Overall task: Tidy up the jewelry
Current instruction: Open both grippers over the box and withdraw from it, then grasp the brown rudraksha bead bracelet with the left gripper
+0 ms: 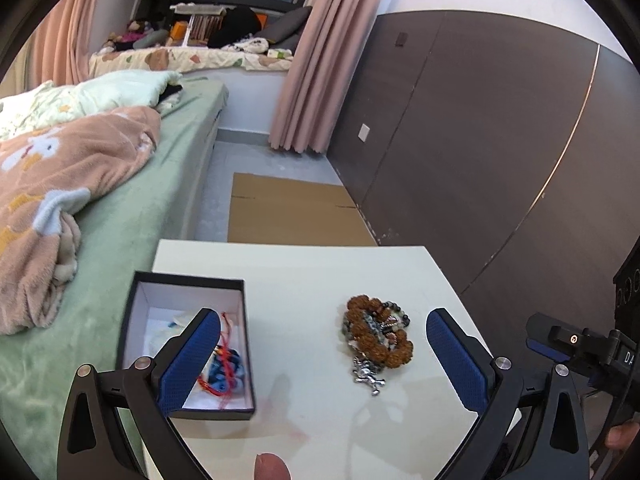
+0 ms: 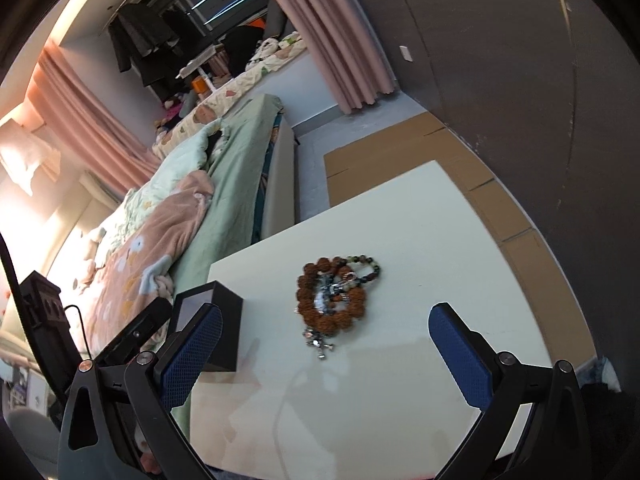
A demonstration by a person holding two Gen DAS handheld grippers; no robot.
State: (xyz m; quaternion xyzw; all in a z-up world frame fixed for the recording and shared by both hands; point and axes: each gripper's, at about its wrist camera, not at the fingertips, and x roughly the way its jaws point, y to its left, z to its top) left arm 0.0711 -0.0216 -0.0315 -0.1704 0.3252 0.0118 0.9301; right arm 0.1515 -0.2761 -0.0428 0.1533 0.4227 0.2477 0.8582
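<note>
**Both grippers spread wide over the jewelry pile**

I am holding the left gripper (image 1: 322, 356) with its blue-padded fingers (image 1: 192, 354) spread wide and gripping nothing. In the left wrist view, the heap of beaded bracelets (image 1: 376, 334) is lying at centre frame on the white counter (image 1: 304, 272), with a silver charm piece (image 1: 368, 376) trailing from its lower edge. The open black jewelry box (image 1: 188, 344) is sitting at lower left on the counter, well apart from the heap, and it is holding a red cord (image 1: 224, 364) and blue beads (image 1: 232, 364).

I am keeping the right gripper (image 2: 325, 346) wide too, empty, with the heap of bracelets (image 2: 332, 296) showing just above the gap between its fingers. The box (image 2: 224, 320) is standing at left centre, partly behind the left finger. A green bed (image 1: 132, 216) is running along the left of the frame.
</note>
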